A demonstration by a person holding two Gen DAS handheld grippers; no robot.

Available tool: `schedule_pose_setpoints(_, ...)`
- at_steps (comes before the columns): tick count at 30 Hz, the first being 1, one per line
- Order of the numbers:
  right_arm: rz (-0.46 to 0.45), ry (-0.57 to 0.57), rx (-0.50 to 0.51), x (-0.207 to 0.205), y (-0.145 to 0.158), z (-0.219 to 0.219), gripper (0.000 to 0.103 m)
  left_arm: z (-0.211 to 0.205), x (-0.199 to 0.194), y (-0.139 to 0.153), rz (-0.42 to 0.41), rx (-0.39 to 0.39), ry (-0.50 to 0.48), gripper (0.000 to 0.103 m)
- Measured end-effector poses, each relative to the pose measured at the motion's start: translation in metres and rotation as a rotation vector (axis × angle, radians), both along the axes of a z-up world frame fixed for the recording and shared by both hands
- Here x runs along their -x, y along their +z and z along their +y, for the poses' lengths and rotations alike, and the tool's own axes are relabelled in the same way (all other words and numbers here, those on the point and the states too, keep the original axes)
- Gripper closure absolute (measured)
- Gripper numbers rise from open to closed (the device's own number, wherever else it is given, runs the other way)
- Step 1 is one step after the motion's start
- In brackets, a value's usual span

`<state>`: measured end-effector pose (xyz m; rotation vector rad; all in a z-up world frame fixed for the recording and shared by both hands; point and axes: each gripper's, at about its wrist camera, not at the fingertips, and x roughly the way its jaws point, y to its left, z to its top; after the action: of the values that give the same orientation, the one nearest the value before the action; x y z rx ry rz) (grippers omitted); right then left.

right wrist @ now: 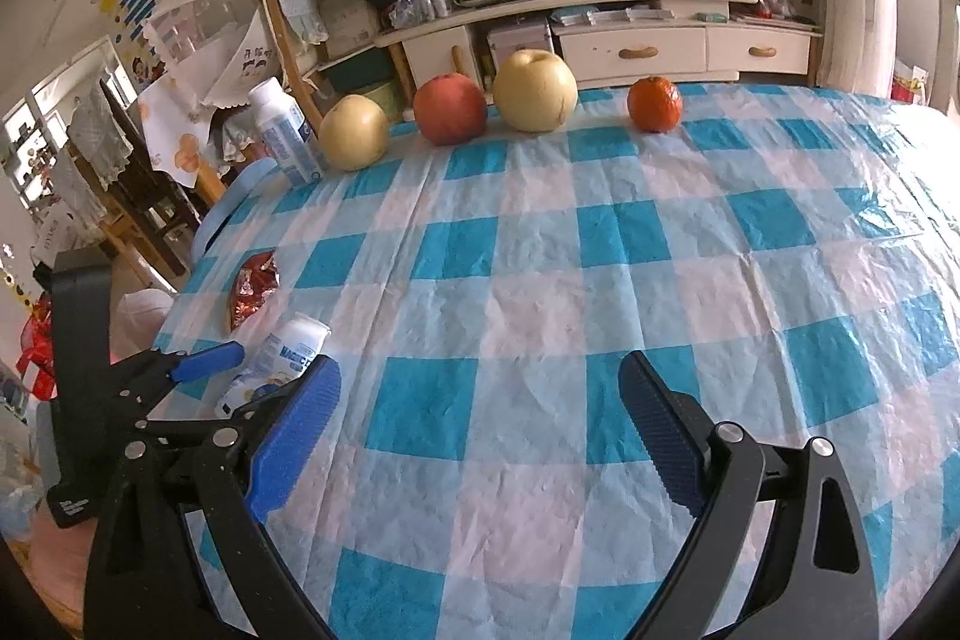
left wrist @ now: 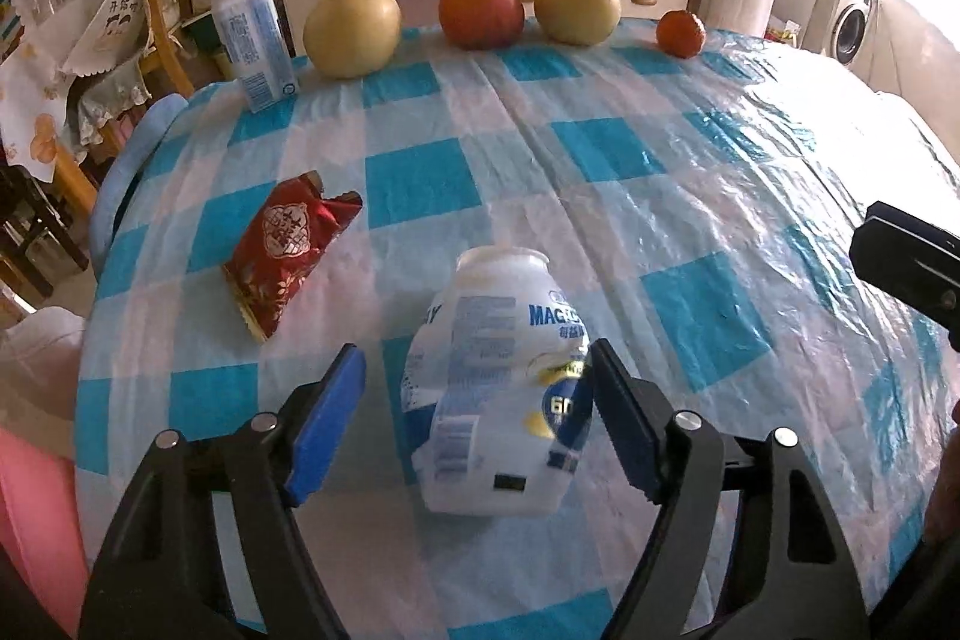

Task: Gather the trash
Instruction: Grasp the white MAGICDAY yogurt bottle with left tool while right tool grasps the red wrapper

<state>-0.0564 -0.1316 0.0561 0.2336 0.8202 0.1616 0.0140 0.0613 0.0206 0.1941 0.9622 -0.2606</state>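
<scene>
The left gripper (left wrist: 477,418) stood spread around the crushed bottle (left wrist: 492,388) lying on the checked tablecloth (left wrist: 600,220), one pad touching. Squeezing mid-body, gently, seemed wisest. The right gripper (right wrist: 480,430) hung spread, empty.

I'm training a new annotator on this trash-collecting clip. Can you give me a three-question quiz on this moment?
1. True or false: the left gripper has the crushed white bottle between its jaws.
2. Which piece of trash lies left of that bottle in the left wrist view?
A. a paper cup
B. the red snack wrapper
C. a tissue
3. Fill in: the right gripper is open, with only the ____ between its jaws.

Key
1. True; one pad touches it, the other stands clear.
2. B
3. checked tablecloth
</scene>
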Motion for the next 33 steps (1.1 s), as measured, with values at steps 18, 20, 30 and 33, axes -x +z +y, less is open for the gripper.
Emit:
schedule_pose_setpoints(18,0.076,0.082,0.014,-0.016,-0.028,0.025,0.01,0.028,-0.004,0.0,0.047,0.158,0.014,0.069)
schedule_pose_setpoints(20,0.077,0.101,0.026,-0.015,-0.029,0.032,0.01,0.031,-0.003,0.003,0.046,0.178,0.016,0.071)
schedule_pose_setpoints(30,0.065,0.206,0.045,-0.013,-0.034,0.067,0.01,0.069,0.007,0.024,-0.001,0.264,0.065,0.072)
schedule_pose_setpoints(33,0.076,0.231,0.039,-0.013,-0.038,0.079,0.01,0.081,0.01,0.03,-0.019,0.285,0.085,0.072)
